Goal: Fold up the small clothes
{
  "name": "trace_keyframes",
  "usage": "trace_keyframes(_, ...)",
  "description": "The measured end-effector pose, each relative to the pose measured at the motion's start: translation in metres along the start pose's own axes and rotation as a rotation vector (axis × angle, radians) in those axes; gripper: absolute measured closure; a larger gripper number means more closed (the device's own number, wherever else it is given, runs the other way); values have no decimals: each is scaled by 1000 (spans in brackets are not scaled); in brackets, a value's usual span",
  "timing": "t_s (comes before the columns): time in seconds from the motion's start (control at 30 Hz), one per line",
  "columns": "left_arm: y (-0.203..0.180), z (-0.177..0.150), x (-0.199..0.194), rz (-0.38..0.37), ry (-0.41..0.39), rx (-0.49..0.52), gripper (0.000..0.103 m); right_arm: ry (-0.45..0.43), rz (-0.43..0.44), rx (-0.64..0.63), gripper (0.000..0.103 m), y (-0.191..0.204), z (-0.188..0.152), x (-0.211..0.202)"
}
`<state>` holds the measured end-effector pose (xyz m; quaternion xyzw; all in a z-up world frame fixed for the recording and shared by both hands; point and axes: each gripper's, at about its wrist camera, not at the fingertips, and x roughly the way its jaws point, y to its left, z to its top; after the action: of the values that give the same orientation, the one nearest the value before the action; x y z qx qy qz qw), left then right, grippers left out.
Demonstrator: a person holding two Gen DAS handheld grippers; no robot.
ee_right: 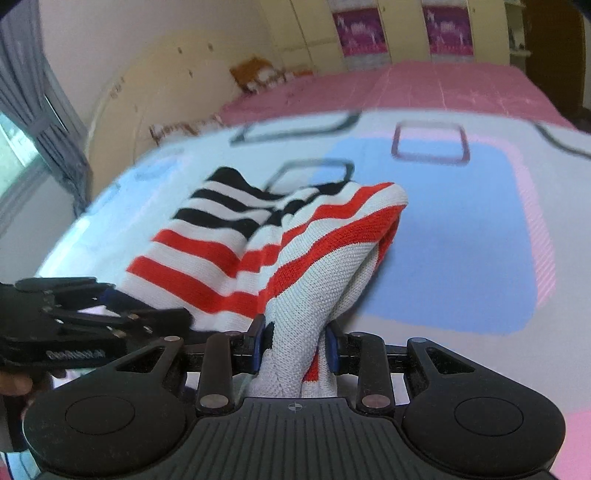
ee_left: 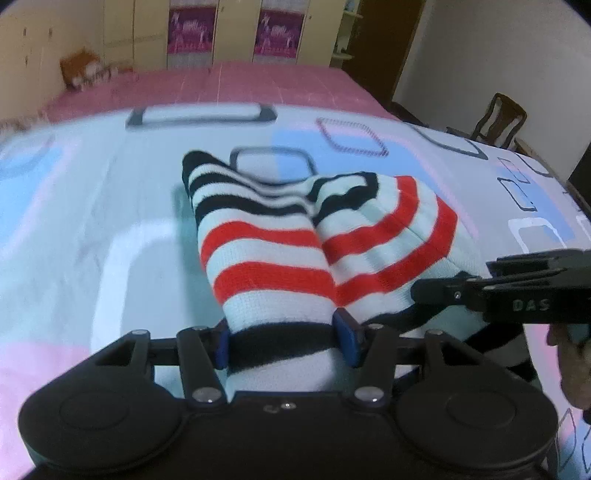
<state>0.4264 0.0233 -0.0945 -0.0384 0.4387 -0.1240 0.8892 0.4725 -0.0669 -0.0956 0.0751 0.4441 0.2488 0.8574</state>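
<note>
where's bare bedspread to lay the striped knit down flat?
Free: the blue patch right of the red, black and white striped knit garment, up to the pink sheet; also pale bedspread left of it. Crowded: the near edge, where left gripper and right gripper both clamp the knit.

A bed (ee_left: 92, 206) under a pale patterned cover; a pink sheet (ee_left: 240, 81) beyond; cream wardrobes (ee_left: 122, 29) behind; a wooden chair (ee_left: 498, 118); a grey-curtained window (ee_right: 33, 122).

"DAS" in pale letters on right tongs (ee_left: 417, 295), other lettering blurred
</note>
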Motion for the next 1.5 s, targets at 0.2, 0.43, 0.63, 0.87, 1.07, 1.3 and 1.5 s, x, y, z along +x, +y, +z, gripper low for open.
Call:
trace_keyframes(0.2,13,-8,11,-29,-48,-81,20,20,9,97,71,-22,-8,20)
trace_keyframes(0.43,37,-5,-28,-29,-129,-67,32,-38,-37,111,47,-35,1,-8)
trace_keyframes(0.63,27,29,-16,-88,-159,7,57,-147,-40,72,80,-26,34,-13)
trace_keyframes(0.87,25,23,16,-83,-85,24,61,-50,-132,27,87,-37,30,40)
trace_keyframes(1.07,24,14,-7,-104,-121,39,72,-106,-100,35,87,-31,26,5)
trace_keyframes(1.3,7,-27,-45,-93,-95,69,71,-109,-33,-102,87,6,-16,-44)
trace_keyframes(1.5,6,-35,-36,-81,-106,48,70,-32,-148,-154,87,4,-38,-17)
